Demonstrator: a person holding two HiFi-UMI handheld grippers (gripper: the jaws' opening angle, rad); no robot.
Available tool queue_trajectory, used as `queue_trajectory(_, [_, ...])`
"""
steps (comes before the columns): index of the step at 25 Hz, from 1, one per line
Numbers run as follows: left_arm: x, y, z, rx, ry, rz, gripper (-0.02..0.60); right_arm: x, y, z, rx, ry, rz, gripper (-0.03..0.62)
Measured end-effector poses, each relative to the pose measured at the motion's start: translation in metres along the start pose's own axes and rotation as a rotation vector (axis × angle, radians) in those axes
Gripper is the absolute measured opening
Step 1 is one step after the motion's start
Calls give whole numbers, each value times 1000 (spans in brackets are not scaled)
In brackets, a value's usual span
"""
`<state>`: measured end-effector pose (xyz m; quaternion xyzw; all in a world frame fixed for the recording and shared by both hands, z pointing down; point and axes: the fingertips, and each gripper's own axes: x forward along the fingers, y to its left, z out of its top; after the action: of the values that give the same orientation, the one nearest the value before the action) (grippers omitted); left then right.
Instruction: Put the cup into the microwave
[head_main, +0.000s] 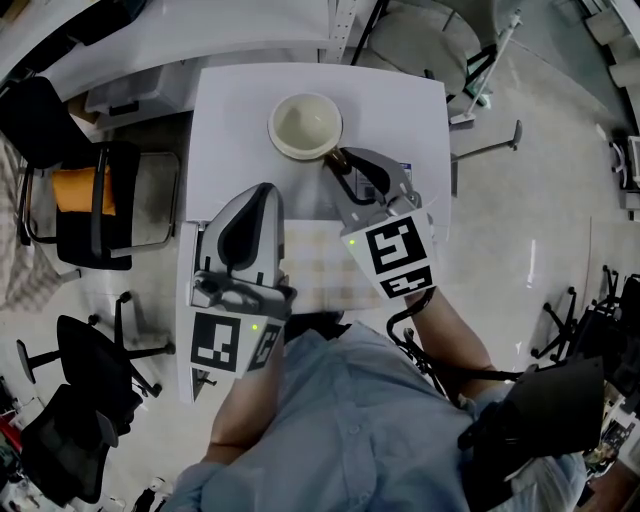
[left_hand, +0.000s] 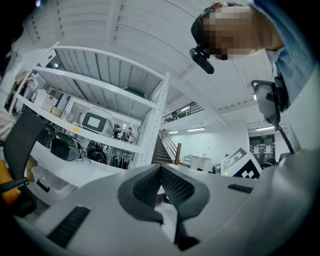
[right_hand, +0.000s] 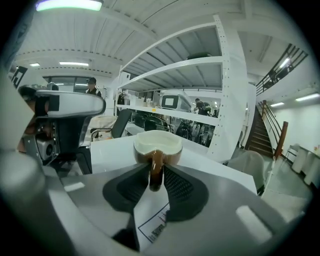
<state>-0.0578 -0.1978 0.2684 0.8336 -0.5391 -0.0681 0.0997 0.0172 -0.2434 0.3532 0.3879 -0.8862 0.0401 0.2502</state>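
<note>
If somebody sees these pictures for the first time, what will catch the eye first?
The cream-lined cup stands at the far end of the white table. The right tongs are closed on its brown handle. The left tongs are shut and empty, nearer the person, over the table's left side.

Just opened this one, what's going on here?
A person works two handheld grippers over a white table. The right gripper is closed on the handle of a brown cup with a cream inside, which stands upright on the table. The left gripper is shut and empty, off to the side. The cup is not yet lifted.
</note>
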Motion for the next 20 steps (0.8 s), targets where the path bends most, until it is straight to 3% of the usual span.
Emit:
queue_trajectory(6, [0, -2, 1, -2, 2, -10, 5, -2, 1, 6, 19, -6, 7, 109])
queue_trajectory(10, [-1, -1, 1, -2, 1, -8, 5, 1, -1, 6, 47, -15, 2, 63])
queue_trajectory(20, [-5, -2, 2, 5, -2, 1, 5, 1, -3, 7, 82, -66, 5, 58])
